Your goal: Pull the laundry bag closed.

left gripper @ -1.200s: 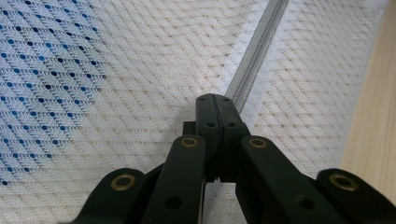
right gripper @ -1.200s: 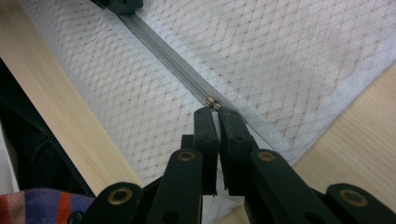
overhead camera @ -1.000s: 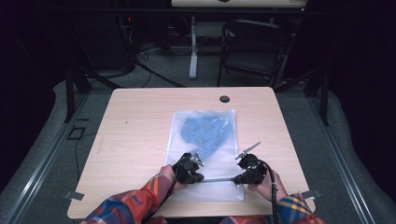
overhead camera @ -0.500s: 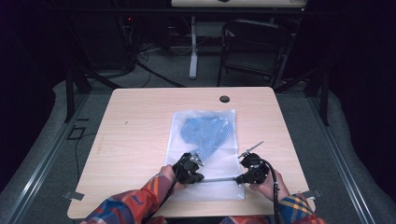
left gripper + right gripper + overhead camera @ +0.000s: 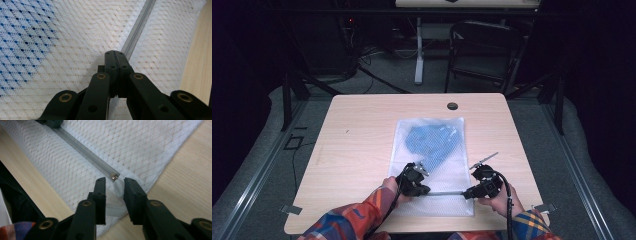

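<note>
Tabletop mesh bag (image 5: 432,165) between claws (image 5: 114,185)

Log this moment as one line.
left tool: shut on mesh bag beside zipper | right tool: open around zipper-end tab | blue garment: inside bag | table
</note>
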Demonstrator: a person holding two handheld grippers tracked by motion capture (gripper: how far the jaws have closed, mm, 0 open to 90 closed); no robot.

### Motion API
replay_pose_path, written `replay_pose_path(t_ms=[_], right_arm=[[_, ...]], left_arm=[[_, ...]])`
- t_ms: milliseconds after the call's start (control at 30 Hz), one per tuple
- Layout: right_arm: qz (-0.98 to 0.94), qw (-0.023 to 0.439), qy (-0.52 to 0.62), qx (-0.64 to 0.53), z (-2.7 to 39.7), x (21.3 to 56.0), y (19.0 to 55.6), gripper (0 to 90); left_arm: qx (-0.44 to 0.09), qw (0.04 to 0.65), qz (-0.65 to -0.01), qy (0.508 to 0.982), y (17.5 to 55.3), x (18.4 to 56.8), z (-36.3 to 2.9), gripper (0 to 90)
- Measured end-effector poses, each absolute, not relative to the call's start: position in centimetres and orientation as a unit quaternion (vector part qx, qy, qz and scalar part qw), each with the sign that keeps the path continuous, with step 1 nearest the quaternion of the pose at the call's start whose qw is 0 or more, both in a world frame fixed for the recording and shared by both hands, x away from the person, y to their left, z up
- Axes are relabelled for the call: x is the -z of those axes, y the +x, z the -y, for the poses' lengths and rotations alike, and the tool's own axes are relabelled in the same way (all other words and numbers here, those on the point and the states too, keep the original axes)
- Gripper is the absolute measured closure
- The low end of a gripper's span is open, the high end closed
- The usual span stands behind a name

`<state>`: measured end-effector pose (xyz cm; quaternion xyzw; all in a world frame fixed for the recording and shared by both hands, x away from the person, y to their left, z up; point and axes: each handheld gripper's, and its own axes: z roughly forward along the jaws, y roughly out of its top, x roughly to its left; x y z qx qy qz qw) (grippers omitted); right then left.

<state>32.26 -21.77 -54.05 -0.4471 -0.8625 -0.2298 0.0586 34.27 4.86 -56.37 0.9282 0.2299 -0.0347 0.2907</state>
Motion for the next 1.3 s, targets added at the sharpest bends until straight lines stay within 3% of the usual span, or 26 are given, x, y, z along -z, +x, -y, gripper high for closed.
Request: replay_pose_path(t_ms=[233, 367, 500, 600, 733, 900, 1300], right_arm=[[0.864, 0.062, -0.43, 0.256, 21.7, 53.4, 31.7, 44.6], [0.866, 0.045, -0.426, 0.259, 22.0, 52.9, 31.5, 35.5], [0.865, 0.016, -0.429, 0.26, 22.6, 52.3, 31.4, 26.9], [0.862, -0.01, -0.431, 0.265, 23.0, 51.9, 31.1, 13.5], [0.854, -0.035, -0.442, 0.273, 23.6, 51.2, 30.5, 0.0], [0.847, -0.067, -0.448, 0.279, 24.7, 50.6, 29.7, 0.0], [0.818, -0.11, -0.494, 0.274, 28.4, 50.4, 27.8, 0.0]], left_arm=[[0.039, 0.292, -0.231, 0.927, 34.2, 55.9, -4.8, 65.2], [0.047, 0.295, -0.242, 0.923, 34.4, 55.3, -5.0, 41.1], [0.044, 0.308, -0.251, 0.917, 34.6, 54.4, -5.6, 27.5], [0.033, 0.313, -0.26, 0.913, 34.4, 53.5, -6.2, 16.8], [0.017, 0.328, -0.273, 0.904, 34.2, 52.2, -7.5, 11.0], [0.008, 0.345, -0.296, 0.891, 34.0, 50.7, -10.1, 0.0], [-0.03, 0.366, -0.358, 0.859, 33.4, 49.7, -16.6, 0.0]])
